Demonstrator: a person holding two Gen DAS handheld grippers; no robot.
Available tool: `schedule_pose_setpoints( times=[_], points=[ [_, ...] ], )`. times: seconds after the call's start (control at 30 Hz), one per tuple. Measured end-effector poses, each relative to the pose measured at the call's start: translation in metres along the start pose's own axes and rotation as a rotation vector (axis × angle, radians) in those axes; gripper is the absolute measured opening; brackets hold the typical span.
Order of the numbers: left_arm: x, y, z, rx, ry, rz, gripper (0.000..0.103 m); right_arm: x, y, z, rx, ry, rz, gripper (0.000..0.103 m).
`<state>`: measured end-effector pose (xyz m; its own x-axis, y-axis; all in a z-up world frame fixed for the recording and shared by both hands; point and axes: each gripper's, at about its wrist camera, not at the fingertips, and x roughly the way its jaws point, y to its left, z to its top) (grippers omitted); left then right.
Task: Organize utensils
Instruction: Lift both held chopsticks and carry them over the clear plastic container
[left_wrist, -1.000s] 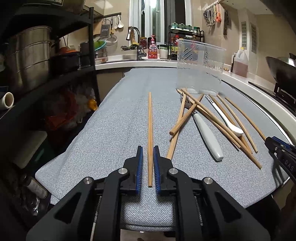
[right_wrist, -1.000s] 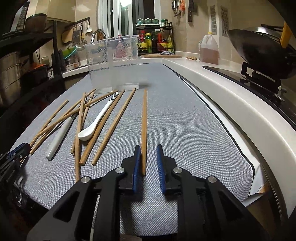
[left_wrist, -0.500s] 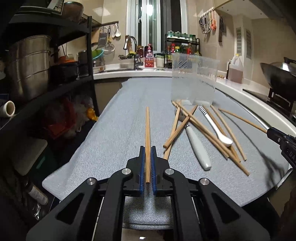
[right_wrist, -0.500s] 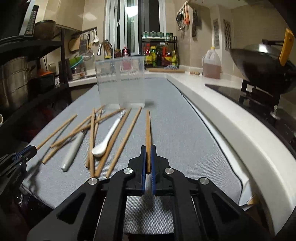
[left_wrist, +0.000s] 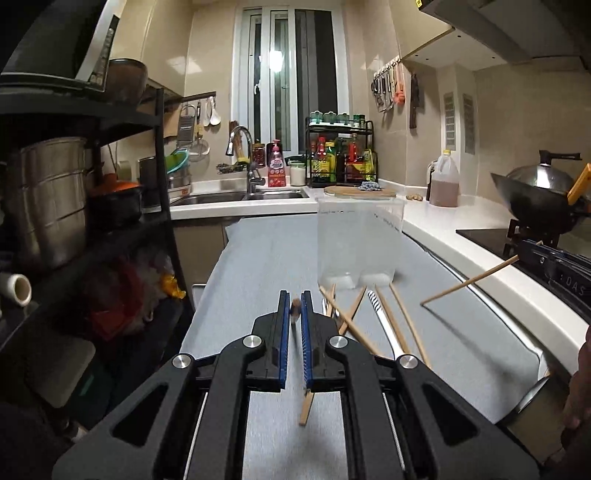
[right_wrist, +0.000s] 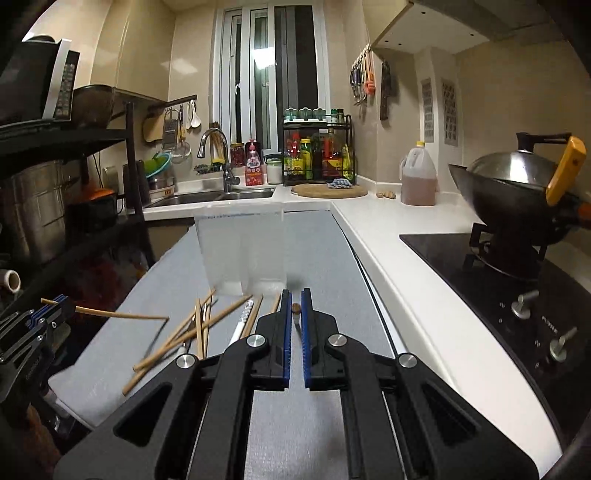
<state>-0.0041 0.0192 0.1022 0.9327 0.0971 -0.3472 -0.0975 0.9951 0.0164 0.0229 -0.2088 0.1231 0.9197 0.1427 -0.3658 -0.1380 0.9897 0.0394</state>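
Observation:
Each gripper holds one wooden chopstick lifted off the grey mat. My left gripper (left_wrist: 295, 308) is shut on a chopstick (left_wrist: 306, 408) seen end-on, its tail hanging below the jaws. My right gripper (right_wrist: 295, 308) is shut on another chopstick (right_wrist: 296, 308), also end-on. In the left wrist view the right gripper (left_wrist: 554, 260) shows at right with its chopstick (left_wrist: 469, 282) sticking out. In the right wrist view the left gripper (right_wrist: 33, 325) and its chopstick (right_wrist: 122, 315) show at left. A clear plastic container (left_wrist: 358, 243) stands upright ahead. Several chopsticks (right_wrist: 184, 338) and a white spoon (right_wrist: 243, 319) lie before it.
The grey mat (left_wrist: 266, 258) covers a narrow counter. A black shelf rack with pots (left_wrist: 55, 199) stands left. At right are a white counter, a hob (right_wrist: 498, 295) and a wok (right_wrist: 517, 192). A sink (left_wrist: 240, 195) and bottle rack sit at the back.
Both grippers closed on a chopstick lying on the mat, then rose with it. The held chopsticks now point forward, end-on, and the pile on the mat lies lower in both views.

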Motion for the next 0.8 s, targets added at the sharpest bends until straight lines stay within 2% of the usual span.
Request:
schedule_pose_setpoints(
  times=[0.1,0.27,0.8],
  points=[
    [0.007,0.006,0.024,0.012,-0.008,-0.009,0.006,0.009,-0.001,0.019,-0.009,0.008,0.001,0.005],
    [0.025,0.016,0.062,-0.007,0.029,-0.041,0.006,0.02,-0.004,0.058,0.032,0.013,0.021,0.005],
    [0.068,0.019,0.137,-0.009,0.106,-0.097,0.006,0.035,0.003,0.136,0.056,0.015,0.06,0.005]
  ],
)
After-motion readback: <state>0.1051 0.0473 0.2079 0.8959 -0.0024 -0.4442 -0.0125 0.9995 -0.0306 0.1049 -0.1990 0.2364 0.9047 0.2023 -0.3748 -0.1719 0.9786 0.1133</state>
